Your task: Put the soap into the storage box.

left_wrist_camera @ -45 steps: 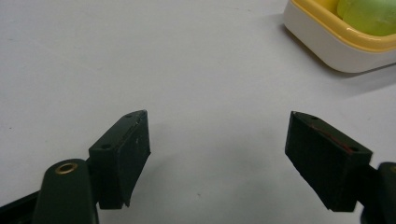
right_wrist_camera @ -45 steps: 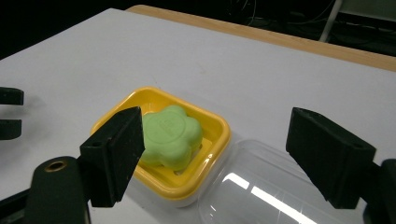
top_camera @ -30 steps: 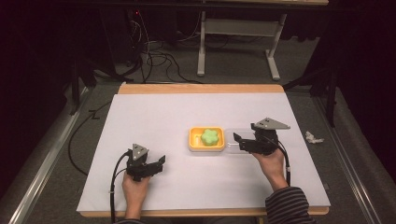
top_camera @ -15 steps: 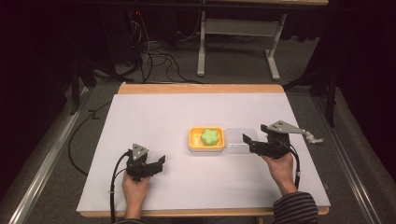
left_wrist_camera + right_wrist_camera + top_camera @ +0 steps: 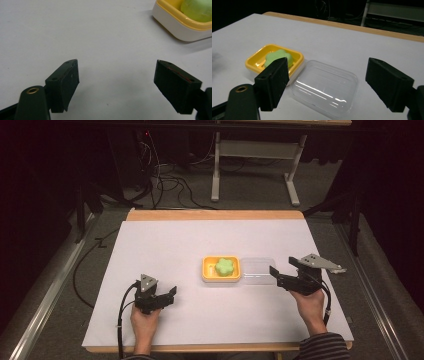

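- Tongs both w/ jaws apart, nothing between: my left gripper (image 5: 171, 294) low on white table (image 5: 200, 245), my right gripper (image 5: 274, 274) just beside clear lid (image 5: 258, 270).
- Yellow dish (image 5: 221, 269) touches lid's left side, at table centre.
- Green soap (image 5: 225, 266) lies inside dish.

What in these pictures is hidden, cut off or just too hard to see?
- Green soap: in the left gripper view the top edge cuts it off, so its flower shape is lost.
- Yellow dish: in the right gripper view a black jaw covers its near corner.
- Clear lid: in the high view it is nearly invisible against the white table; its rim is hard to trace.
- Floor cables: lost in darkness, high view.
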`<act>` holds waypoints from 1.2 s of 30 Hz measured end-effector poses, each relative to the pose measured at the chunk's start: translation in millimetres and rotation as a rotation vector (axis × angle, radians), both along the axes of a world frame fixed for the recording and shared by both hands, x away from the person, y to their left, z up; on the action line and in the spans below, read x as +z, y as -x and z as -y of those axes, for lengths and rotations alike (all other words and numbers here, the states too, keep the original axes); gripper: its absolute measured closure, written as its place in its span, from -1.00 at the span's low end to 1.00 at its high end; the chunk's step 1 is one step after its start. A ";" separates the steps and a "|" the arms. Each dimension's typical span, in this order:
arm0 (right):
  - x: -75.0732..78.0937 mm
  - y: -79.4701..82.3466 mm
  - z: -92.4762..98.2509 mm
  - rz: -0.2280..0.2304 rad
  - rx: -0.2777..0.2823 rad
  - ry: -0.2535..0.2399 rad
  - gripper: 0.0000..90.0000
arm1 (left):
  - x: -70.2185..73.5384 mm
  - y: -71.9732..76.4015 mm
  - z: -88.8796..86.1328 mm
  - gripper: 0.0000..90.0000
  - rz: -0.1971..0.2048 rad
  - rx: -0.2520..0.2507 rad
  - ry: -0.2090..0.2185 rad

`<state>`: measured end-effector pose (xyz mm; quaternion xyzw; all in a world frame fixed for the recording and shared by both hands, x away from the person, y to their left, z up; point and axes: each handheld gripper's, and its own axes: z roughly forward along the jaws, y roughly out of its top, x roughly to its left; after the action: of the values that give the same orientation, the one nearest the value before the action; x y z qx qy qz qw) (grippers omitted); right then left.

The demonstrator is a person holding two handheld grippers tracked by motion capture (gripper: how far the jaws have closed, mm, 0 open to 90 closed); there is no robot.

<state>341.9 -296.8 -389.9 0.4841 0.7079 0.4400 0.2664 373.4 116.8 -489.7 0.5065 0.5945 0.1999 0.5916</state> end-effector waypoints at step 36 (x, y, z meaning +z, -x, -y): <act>-42.0 23.5 13.8 -0.055 -0.071 0.051 -0.37 | -0.3 0.6 0.7 -0.53 -0.004 -0.007 -0.013</act>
<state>318.4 -310.7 -431.8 0.5136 0.7084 0.3986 0.2747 372.9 116.1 -490.0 0.5127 0.5926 0.2006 0.5880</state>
